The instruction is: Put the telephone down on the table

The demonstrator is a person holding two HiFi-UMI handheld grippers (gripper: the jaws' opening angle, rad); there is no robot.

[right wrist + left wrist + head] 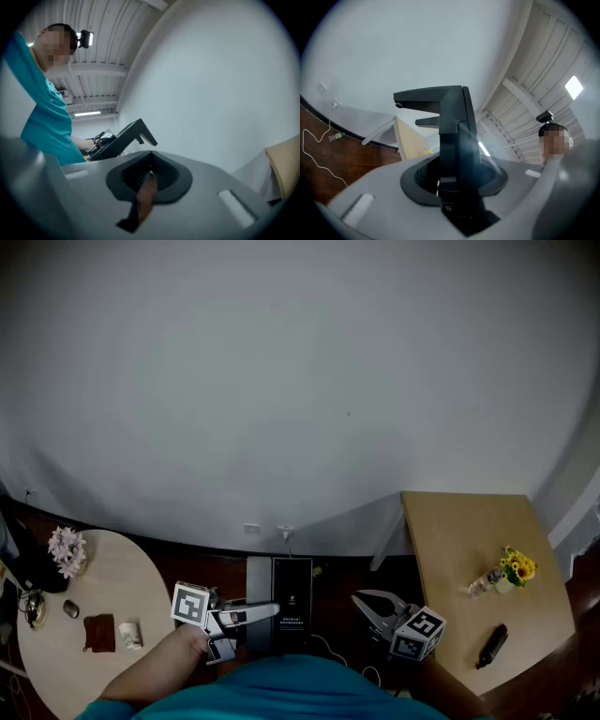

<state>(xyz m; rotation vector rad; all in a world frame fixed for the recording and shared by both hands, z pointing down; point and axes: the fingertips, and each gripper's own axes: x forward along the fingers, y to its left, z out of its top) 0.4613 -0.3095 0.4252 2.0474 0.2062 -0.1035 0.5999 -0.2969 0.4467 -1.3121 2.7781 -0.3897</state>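
Against the far side, a blank white wall fills most of the head view. Below it sit the square table at 4 o'clock and the round table at 8 o'clock. I see both grippers low between them, over dark floor.

Left gripper: jaws spread, only wall showing between them, nothing held.
Right gripper: jaws apart and empty in the head view. Its own view shows them nearly edge-on, so the gap is harder to read there.

Telephone: I take the slim dark object on the square table for it. It lies flat on the top, held by neither gripper.
- From the right gripper it lies toward 3–4 o'clock, well apart.
- Its long axis runs 1 to 7 o'clock.
- The right gripper is the nearer one.

Judgement: the put-down looks already met.

Hard to make out:
- The object is too small to confirm as a handset.
- Neither gripper view shows it.
- A dark bulk at the round table's 9 o'clock edge is cut off by the frame, unidentified.

Yellow flowers stand near the telephone, at its 12–1 o'clock.
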